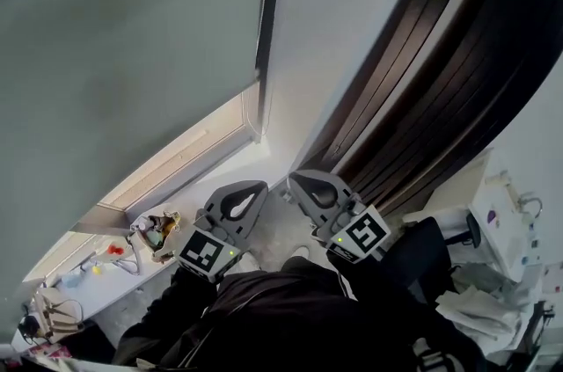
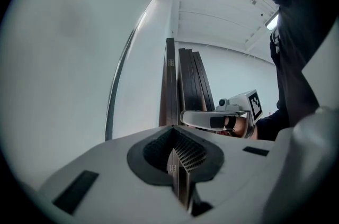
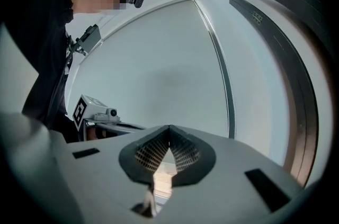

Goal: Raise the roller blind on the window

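The grey roller blind point(image 1: 132, 36) hangs down over most of the window, and only a bright strip of pane point(image 1: 180, 161) shows below its bottom edge. A dark cord or edge strip point(image 1: 271, 1) runs down the blind's right side; it shows as a thin line point(image 3: 226, 85) in the right gripper view. Both grippers are held low in front of the person, side by side, pointing toward the window corner. The left gripper point(image 1: 255, 187) is shut with nothing in it. The right gripper point(image 1: 296, 179) is also shut and empty. Neither touches the blind or cord.
Dark wooden panels point(image 1: 440, 80) lean against the wall to the right of the window. The sill point(image 1: 97, 273) carries small clutter at the lower left. A white table with papers point(image 1: 501, 247) stands at the right. The person's dark sleeves fill the bottom.
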### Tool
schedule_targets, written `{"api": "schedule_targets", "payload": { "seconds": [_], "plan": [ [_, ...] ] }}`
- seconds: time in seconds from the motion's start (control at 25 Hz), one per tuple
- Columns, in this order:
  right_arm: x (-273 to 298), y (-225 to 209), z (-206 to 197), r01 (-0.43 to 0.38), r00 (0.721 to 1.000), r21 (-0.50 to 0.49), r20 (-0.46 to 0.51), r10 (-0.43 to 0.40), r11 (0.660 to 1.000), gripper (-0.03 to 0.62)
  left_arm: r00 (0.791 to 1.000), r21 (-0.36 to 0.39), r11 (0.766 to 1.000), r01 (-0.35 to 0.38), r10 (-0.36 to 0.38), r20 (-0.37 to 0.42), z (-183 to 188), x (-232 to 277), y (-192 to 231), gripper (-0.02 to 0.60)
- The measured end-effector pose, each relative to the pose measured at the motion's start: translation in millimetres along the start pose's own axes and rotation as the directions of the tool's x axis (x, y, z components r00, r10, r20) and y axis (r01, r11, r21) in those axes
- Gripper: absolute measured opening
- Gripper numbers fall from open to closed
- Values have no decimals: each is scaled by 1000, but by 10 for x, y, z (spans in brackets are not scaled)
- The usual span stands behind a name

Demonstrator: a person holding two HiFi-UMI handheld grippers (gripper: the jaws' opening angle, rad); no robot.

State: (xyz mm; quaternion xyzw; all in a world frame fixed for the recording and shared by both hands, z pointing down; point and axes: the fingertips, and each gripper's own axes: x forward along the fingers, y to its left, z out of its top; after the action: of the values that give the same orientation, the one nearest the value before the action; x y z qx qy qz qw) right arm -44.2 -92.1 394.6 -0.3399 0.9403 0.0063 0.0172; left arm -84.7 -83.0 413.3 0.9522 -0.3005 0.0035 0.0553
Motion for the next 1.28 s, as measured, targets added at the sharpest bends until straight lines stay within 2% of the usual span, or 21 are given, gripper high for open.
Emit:
{"api": "schedule_targets", "payload": {
  "seconds": [0.2,0.32,0.56,0.76,0.92,1.0,1.16,1.28],
  "plan": [
    [105,-326,-3,-28,1000,-2,3,28,1000,3,1000,13,1000,-25,25,10,14,316,179,6],
    [115,-543,16,-42,999,-3,-1,42,999,3,996,-6,996,-84,84,12,82,509,278,6],
    [104,-918,87,-90,996,-11,-7,90,996,3,984,39,985,-169,167,53,277,926,509,8],
    [141,-1149,131,-127,992,-10,-5,127,992,3,969,38,971,-235,231,85,402,1199,666,8],
    [182,-1230,118,-135,991,-3,-6,135,991,3,966,56,968,-246,239,102,530,1423,880,9],
    [207,-1248,101,-130,992,-1,-7,130,992,3,969,64,971,-231,224,105,606,1549,1033,36],
    [273,-1293,81,-93,996,8,-5,93,996,3,973,72,975,-210,201,114,788,1825,1423,140],
    [317,-1308,77,-70,998,7,-9,70,998,3,972,91,972,-215,204,120,946,1989,1715,177]
  ]
}}
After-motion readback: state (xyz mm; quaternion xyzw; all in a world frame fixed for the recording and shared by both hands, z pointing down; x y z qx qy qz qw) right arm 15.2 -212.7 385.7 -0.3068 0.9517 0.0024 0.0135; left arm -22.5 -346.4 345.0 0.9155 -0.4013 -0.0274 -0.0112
